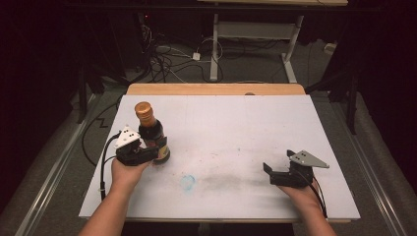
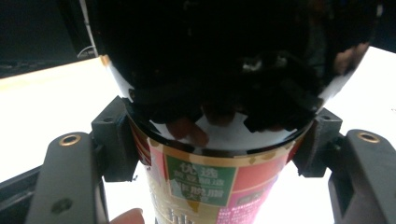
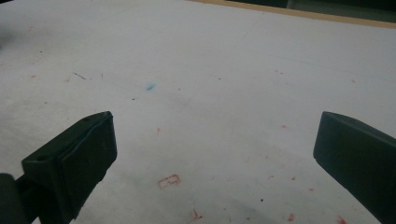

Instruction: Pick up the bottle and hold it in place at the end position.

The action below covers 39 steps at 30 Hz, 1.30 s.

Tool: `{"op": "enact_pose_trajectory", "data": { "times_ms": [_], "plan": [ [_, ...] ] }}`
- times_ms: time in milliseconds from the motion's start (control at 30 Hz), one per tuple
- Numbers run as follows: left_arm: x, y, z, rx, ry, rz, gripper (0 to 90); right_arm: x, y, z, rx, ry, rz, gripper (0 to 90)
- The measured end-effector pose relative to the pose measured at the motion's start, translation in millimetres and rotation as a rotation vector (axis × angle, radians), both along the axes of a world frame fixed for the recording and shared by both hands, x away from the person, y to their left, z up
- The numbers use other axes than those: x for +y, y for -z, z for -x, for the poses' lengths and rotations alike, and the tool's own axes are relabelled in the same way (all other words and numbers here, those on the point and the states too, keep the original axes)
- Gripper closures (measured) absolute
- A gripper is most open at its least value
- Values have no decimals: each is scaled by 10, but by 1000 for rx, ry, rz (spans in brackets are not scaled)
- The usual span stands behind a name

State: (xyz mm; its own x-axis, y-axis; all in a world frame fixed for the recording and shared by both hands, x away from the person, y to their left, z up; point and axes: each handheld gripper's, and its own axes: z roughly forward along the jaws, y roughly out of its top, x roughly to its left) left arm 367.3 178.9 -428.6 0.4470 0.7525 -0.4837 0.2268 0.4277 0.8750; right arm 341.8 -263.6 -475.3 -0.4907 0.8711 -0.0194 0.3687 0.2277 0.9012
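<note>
A dark glass sauce bottle [image 1: 150, 131] with a gold cap and a red and green label stands upright on the white table top [image 1: 231, 128] at the left. My left gripper [image 1: 160, 153] is shut on the bottle's lower body. In the left gripper view the bottle [image 2: 210, 93] sits between both black pads [image 2: 114, 147], which press on its sides just above the label. At the right my right gripper [image 1: 278, 162] rests low over the table, open. Its jaws [image 3: 219, 154] stand wide apart over bare board with nothing between them.
A small blue smudge [image 1: 187, 182] marks the table near the front centre. A wooden strip [image 1: 216, 89] runs along the far edge. Behind it are floor cables [image 1: 167, 59] and a desk frame [image 1: 255, 34]. Faint red specks [image 3: 169, 181] dot the board.
</note>
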Motion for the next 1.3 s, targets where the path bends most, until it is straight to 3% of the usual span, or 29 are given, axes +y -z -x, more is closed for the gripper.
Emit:
{"op": "enact_pose_trajectory", "data": {
  "times_ms": [200, 233, 267, 1300],
  "plan": [
    [-147, -52, -74, 8, 21, 16, 290, -13, -4, 2, -1, 2, -6, 4],
    [-134, -44, -74, 11, 51, -44, 290, -16, -3, 0, -2, 1, -5, 4],
    [-194, -57, -97, 10, 25, 19, 290, -18, -3, -1, -3, 1, -5, 4],
    [-1119, -41, -444, 25, 139, 17, 291, -42, -23, 14, -11, -1, -11, 4]
  ]
}}
